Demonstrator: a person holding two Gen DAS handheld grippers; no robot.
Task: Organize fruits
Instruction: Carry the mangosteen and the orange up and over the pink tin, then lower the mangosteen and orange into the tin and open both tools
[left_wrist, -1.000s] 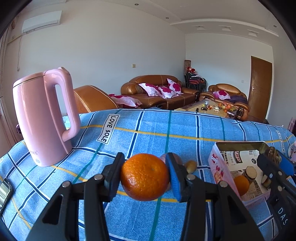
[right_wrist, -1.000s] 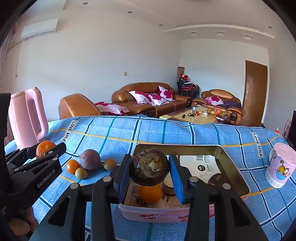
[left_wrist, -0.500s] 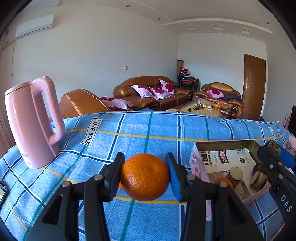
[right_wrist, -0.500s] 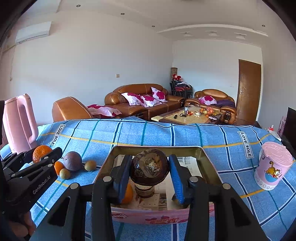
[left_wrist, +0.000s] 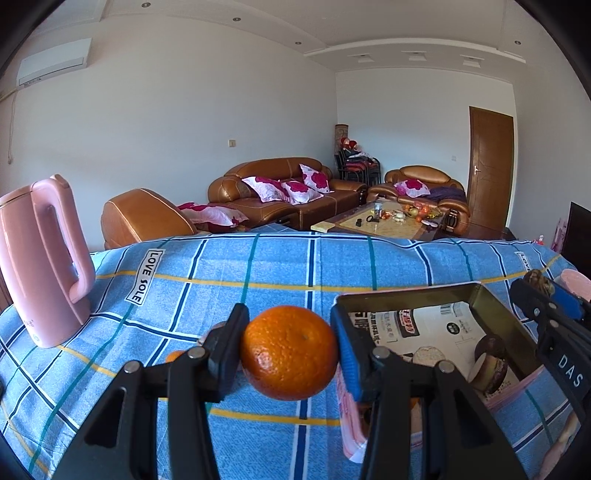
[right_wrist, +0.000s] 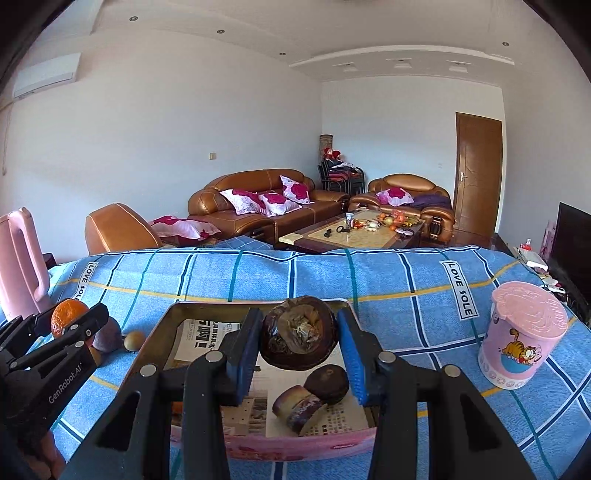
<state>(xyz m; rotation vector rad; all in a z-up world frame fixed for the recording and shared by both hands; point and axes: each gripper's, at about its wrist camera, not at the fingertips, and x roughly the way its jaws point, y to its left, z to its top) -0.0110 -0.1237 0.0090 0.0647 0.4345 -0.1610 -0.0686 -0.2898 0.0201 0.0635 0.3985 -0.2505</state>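
My left gripper (left_wrist: 290, 354) is shut on an orange (left_wrist: 290, 353), held above the blue checked cloth just left of the pink tin box (left_wrist: 495, 306). My right gripper (right_wrist: 299, 338) is shut on a dark brown shrivelled fruit (right_wrist: 299, 338) and hangs over the same box (right_wrist: 159, 332), whose floor is lined with newspaper. Two brown halved fruits (right_wrist: 314, 391) lie inside it. In the right wrist view the left gripper (right_wrist: 55, 332) with its orange (right_wrist: 66, 314) shows at the left edge. A purple fruit (right_wrist: 109, 334) and a small tan one (right_wrist: 133, 339) rest on the cloth beside the box.
A pink kettle (left_wrist: 40, 258) stands at the table's left. A pink lidded cup with a cartoon cat (right_wrist: 521, 336) stands right of the box. Beyond the table are brown sofas (right_wrist: 258, 206) and a low coffee table (right_wrist: 354, 232).
Both grippers have travelled to the right across the table with their fruit held. The kettle has slid toward the left edge of both views and the box now sits under the right gripper.
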